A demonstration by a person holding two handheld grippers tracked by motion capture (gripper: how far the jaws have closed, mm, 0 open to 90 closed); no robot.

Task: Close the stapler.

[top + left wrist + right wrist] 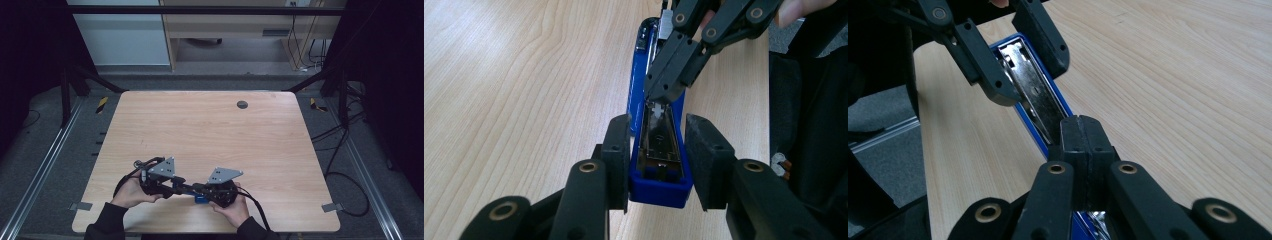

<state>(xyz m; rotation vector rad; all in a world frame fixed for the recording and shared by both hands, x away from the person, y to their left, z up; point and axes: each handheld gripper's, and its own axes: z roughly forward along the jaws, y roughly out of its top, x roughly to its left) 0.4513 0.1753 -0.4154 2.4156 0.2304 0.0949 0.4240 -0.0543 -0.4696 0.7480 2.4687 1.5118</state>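
Note:
A blue stapler (201, 199) lies opened near the table's front edge, its metal staple channel (659, 145) facing up. My left gripper (659, 132) holds the blue end (659, 189) of the stapler, with one pad on each side wall. In the right gripper view, the left gripper (1025, 75) straddles the far end of the channel (1035, 95). My right gripper (1081, 127) is shut, its pads pressed together and its tips down in the channel. From the left gripper view, the right gripper (663, 92) touches a small white piece (657, 107) in the channel. From above, both grippers (190, 190) (199, 188) meet tip to tip.
The wooden table (210, 130) stretches bare beyond the hands, with a dark round grommet (242, 104) near its far edge. Its front edge is just behind the grippers. Metal frame rails (45, 160) and floor cables (345, 180) flank the table.

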